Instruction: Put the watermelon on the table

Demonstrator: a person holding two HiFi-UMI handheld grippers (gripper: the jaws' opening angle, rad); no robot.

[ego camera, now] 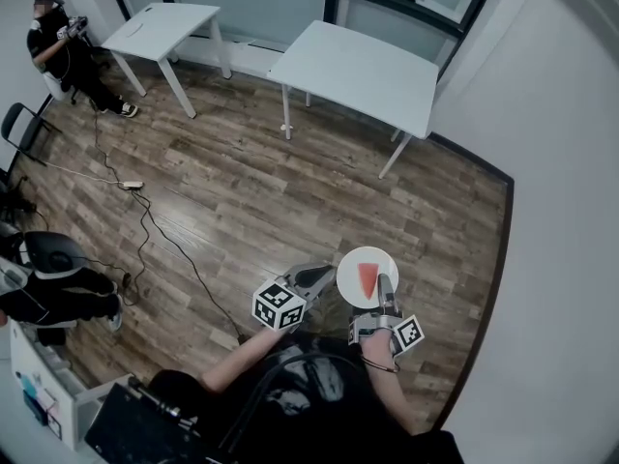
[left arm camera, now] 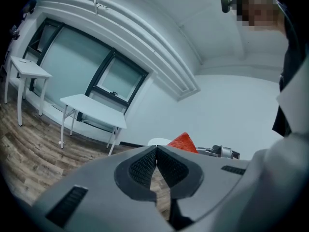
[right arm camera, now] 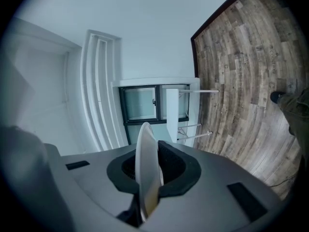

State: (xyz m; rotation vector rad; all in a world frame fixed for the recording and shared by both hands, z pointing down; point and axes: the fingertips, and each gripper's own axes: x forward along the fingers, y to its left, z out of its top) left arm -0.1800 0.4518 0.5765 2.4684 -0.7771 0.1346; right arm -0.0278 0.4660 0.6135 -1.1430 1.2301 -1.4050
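Note:
A red watermelon slice (ego camera: pixel 368 278) lies on a small white plate (ego camera: pixel 353 264), held above the wooden floor near my body. My right gripper (ego camera: pixel 385 290) is shut on the plate's near rim. In the right gripper view the plate (right arm camera: pixel 146 163) stands edge-on between the jaws of that gripper (right arm camera: pixel 147 178). My left gripper (ego camera: pixel 324 276) hovers just left of the plate, shut with nothing in it. The left gripper view shows its pads (left arm camera: pixel 145 167) meeting, with the slice (left arm camera: pixel 184 142) just beyond. A white table (ego camera: pixel 358 66) stands ahead by the window.
A second white table (ego camera: pixel 160 27) stands at the far left. One person sits on a chair (ego camera: pixel 58 51) at the back left, another (ego camera: pixel 53 293) nearer on the left. A cable (ego camera: pixel 145 230) runs across the floor. A white wall (ego camera: pixel 561 211) closes the right side.

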